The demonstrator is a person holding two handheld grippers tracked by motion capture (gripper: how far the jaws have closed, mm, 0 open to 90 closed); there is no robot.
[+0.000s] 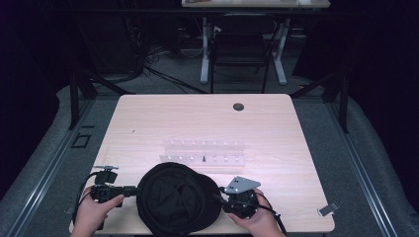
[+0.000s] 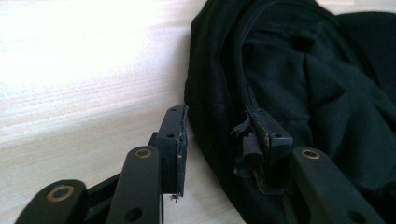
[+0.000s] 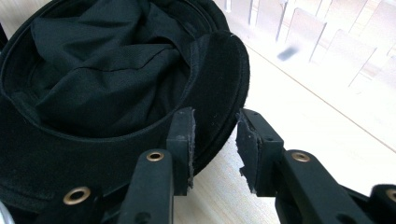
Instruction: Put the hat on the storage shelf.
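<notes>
A black cap (image 1: 175, 197) lies upside down on the pale wooden table (image 1: 148, 123), close to the front edge, its crumpled lining facing up. My left gripper (image 1: 133, 190) is at the cap's left side, held by a hand. In the left gripper view the gripper (image 2: 217, 135) is open, with the cap's side wall (image 2: 299, 70) between the jaws. My right gripper (image 1: 220, 195) is at the cap's right side. In the right gripper view it (image 3: 215, 140) stands open around the edge of the cap's brim (image 3: 219, 74).
A clear plastic rack (image 1: 203, 152) with a small dark piece (image 1: 203, 158) stands mid-table, just beyond the cap. A black grommet (image 1: 238, 106) sits near the far edge. A small grey item (image 1: 328, 209) lies at the front right corner. A chair (image 1: 242, 49) stands behind the table.
</notes>
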